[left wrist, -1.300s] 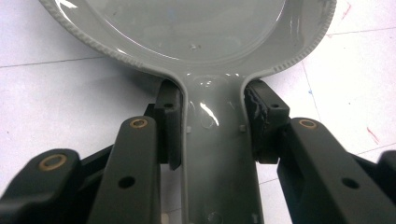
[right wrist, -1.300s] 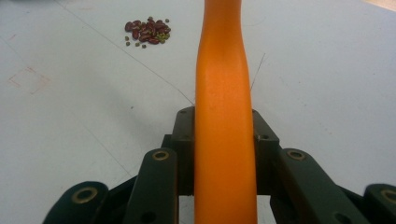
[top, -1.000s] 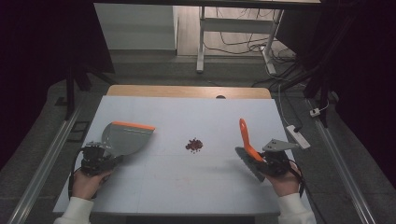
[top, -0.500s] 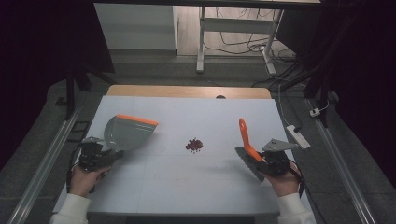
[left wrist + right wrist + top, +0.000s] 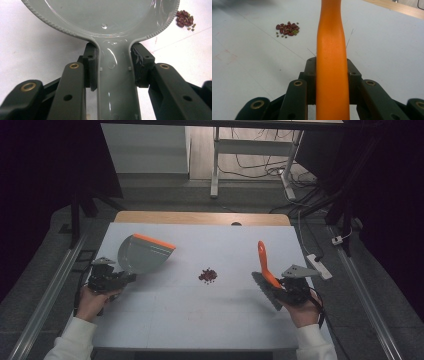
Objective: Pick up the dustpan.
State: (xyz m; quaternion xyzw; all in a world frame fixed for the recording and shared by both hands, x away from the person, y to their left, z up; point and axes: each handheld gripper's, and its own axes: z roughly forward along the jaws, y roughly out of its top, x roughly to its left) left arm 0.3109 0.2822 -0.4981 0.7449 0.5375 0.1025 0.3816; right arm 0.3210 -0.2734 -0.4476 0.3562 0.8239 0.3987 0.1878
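Observation:
A small pile of dark red beans (image 5: 207, 275) lies mid-table, also seen as the beans (image 5: 185, 20) and the beans (image 5: 287, 29). My left gripper (image 5: 122, 278) is shut on the handle of a grey dustpan (image 5: 142, 254) with an orange lip, held tilted above the table left of the beans. The left gripper view has the dustpan (image 5: 105, 17) handle clamped between both jaws of my left gripper (image 5: 113, 68). My right gripper (image 5: 280, 287) is shut on a brush with an orange handle (image 5: 263, 261), right of the beans. The orange handle (image 5: 332, 62) runs up between the jaws of my right gripper (image 5: 332, 75).
The white table top (image 5: 200, 315) has a wooden strip (image 5: 200, 217) along its far edge. A white power strip (image 5: 319, 265) lies at the right edge. Metal rails (image 5: 45, 295) run along both sides, and a desk frame with cables (image 5: 260, 165) stands beyond.
The left gripper has shifted slightly left and up with the dustpan, tilting it more. The right gripper with the brush has stayed in place.

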